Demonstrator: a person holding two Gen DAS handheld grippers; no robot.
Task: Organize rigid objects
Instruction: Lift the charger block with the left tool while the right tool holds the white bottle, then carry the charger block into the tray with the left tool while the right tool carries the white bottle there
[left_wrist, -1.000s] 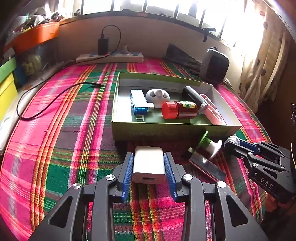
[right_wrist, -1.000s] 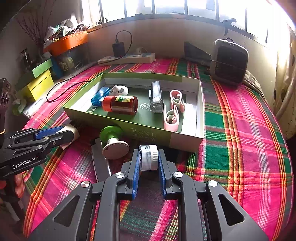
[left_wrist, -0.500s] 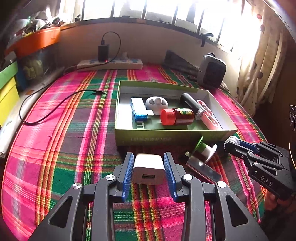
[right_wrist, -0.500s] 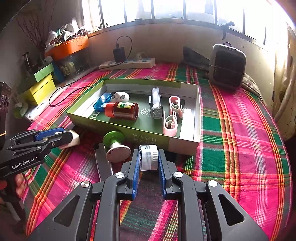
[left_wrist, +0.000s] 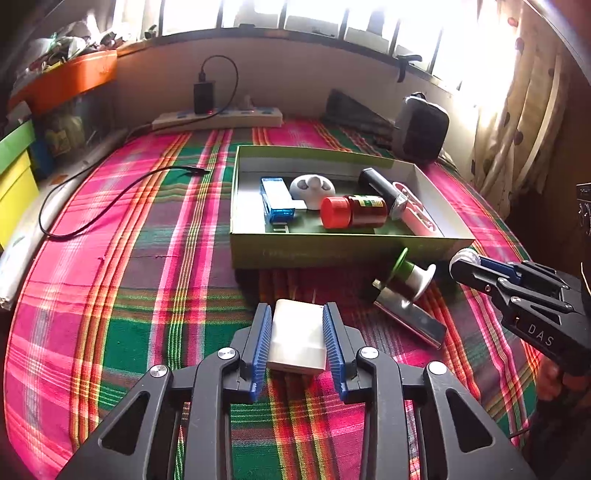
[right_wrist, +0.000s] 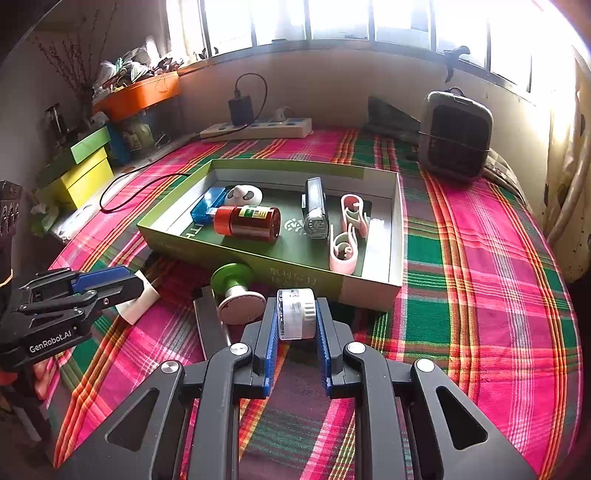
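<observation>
Gripping a white rounded-corner charger block (left_wrist: 296, 339), the left gripper (left_wrist: 297, 345) jaws are clenched; right gripper (right_wrist: 296, 325) jaws clamp a small clear white-capped jar (right_wrist: 296, 314).

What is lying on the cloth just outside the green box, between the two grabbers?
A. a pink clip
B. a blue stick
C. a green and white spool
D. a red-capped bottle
C: the spool lies on the cloth against the front wall of the box, between the left gripper and right gripper; the bottle, clip and blue stick are all inside the box.
</observation>
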